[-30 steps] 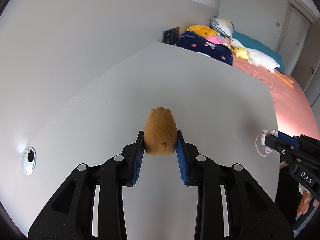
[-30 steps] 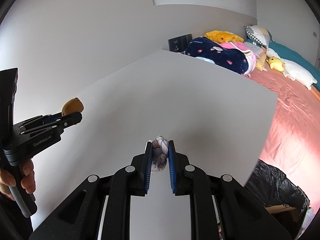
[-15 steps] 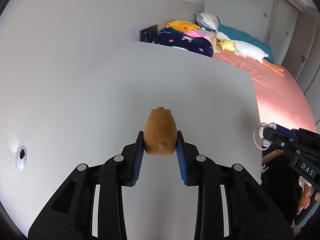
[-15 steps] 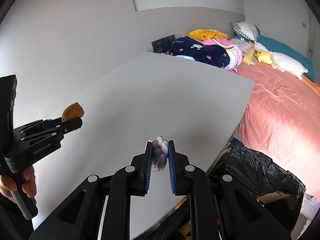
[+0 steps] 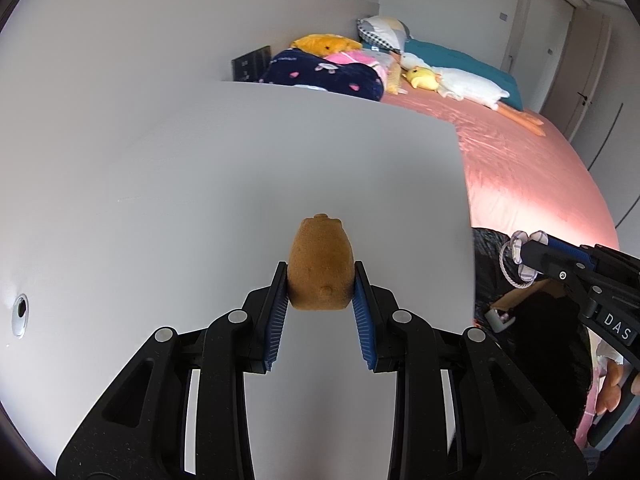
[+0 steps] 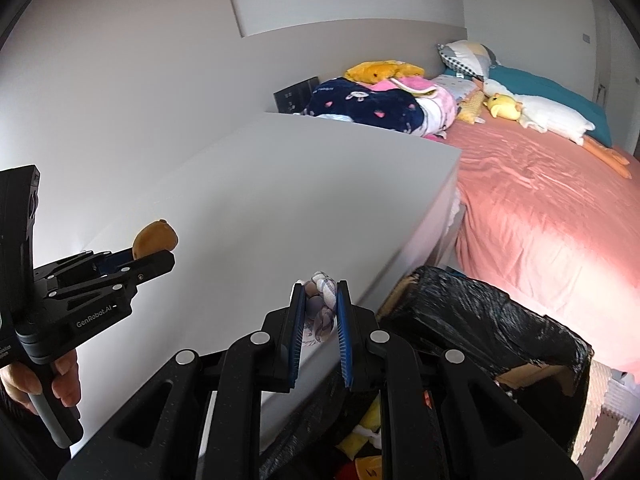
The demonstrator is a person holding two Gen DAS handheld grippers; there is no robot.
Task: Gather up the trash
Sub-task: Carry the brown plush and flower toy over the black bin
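We've got the left claw (image 5: 320,288) pinching the brown fuzzy plush lump (image 5: 321,266) above the white surface (image 5: 200,184); right claw (image 6: 319,312) squeezes a checked knotted cloth wad (image 6: 320,300) near the black-lined bin (image 6: 480,328) beside that surface. Both look light, soft, compressible; mid-body grip suits.

- Toy (image 5: 321,270) in the left gripper (image 5: 320,304): tan-brown, speckled.
- Cloth knot (image 6: 320,305) in the right gripper (image 6: 319,332): white with a grey-lilac check.
- Both grippers: black, with blue ribbed pads (image 5: 363,324).
- Table (image 5: 200,200): plain white.
- Bin bag (image 6: 480,320): glossy black.
- Bedsheet (image 6: 540,216): salmon pink.
- Blanket (image 6: 368,106): navy with small pink hearts.
- Duck toy (image 6: 502,106): yellow.
- Pillow (image 6: 552,90): teal.
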